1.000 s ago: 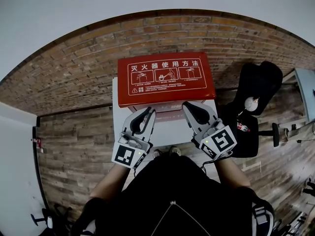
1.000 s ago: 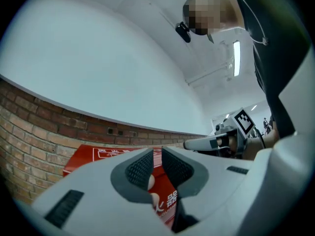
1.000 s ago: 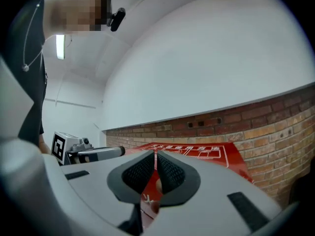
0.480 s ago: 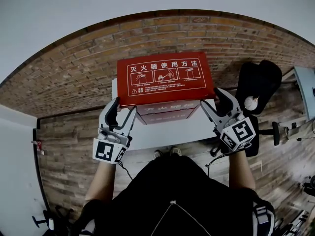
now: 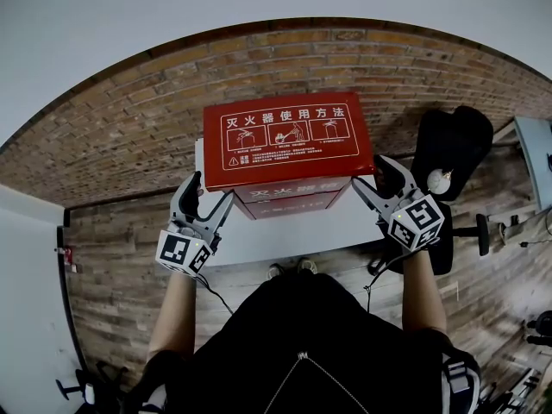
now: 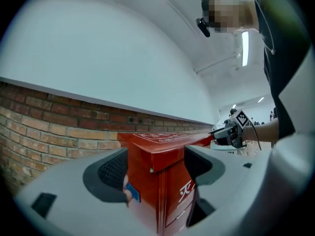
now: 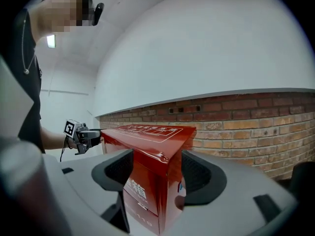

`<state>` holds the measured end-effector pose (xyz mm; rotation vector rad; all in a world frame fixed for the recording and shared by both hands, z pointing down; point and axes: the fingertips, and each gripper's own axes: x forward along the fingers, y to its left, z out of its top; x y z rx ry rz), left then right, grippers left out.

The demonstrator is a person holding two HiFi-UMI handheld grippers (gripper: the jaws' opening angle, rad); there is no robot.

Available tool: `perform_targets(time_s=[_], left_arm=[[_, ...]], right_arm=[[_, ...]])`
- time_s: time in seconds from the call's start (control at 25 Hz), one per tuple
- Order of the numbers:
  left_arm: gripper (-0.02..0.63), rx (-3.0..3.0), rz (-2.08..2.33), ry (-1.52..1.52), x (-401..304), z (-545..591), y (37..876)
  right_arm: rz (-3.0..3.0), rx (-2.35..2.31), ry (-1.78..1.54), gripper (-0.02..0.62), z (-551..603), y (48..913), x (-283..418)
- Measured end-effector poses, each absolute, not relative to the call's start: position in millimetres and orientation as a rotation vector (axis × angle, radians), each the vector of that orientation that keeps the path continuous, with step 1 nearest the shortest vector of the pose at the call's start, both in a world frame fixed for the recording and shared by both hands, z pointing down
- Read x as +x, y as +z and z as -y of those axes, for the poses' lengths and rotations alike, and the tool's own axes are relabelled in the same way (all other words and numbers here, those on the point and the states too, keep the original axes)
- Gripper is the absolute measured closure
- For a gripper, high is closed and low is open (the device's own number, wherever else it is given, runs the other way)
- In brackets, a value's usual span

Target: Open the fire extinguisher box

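The red fire extinguisher box (image 5: 287, 145) stands on a white stand (image 5: 285, 231) against the brick wall, its lid printed with white instructions. My left gripper (image 5: 207, 198) is at the box's front left corner, my right gripper (image 5: 373, 179) at its front right corner. Both pairs of jaws have just been opening. In the left gripper view the box's corner (image 6: 165, 181) stands between the wide jaws of my left gripper (image 6: 155, 166), with gaps to both pads. In the right gripper view the lid's corner (image 7: 160, 154) sits the same way between the jaws of my right gripper (image 7: 155, 173).
A brick wall (image 5: 129, 128) runs behind the box. A black office chair (image 5: 453, 149) stands to the right of the stand. The floor (image 5: 129, 257) is wooden planks. The person's shoes (image 5: 289, 268) are just in front of the stand.
Both grippers have moved apart from the box's front middle out to its front corners. Their jaws, shut a second ago, now stand wide around the corners.
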<state>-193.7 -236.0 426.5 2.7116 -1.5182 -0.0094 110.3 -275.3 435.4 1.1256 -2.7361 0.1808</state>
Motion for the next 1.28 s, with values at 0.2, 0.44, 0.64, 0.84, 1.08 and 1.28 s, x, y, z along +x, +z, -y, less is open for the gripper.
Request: perform_targets(time_s=[0.2,0.44,0.64,0.84,1.08,1.28], left_arm=[[0.213,2.701,1.472,-0.043,-190,238,435],[0.215,2.712,1.479,-0.059,-186,241,431],[0.216,2.717,1.489,-0.057,-186,242,432],[0.216,2.709,1.494,-0.056,-185,242,430],[0.216,2.725,1.494,-0.032,-185,241,423],[0.216,2.766,1.486,-0.004,-183,238,408]], right_arm=[[2.755,1.096,0.208,0.305,277,441,108],[2.761,1.089,0.199,0.305,280,442,107],[2.758,1.087,0.190,0.305,282,441,107],[2.741,1.087,0.179,0.307,281,441,107],[2.741,1.081,0.180,0.307,280,434,107],[2.760,1.066,0.180,0.305,275,416,108]])
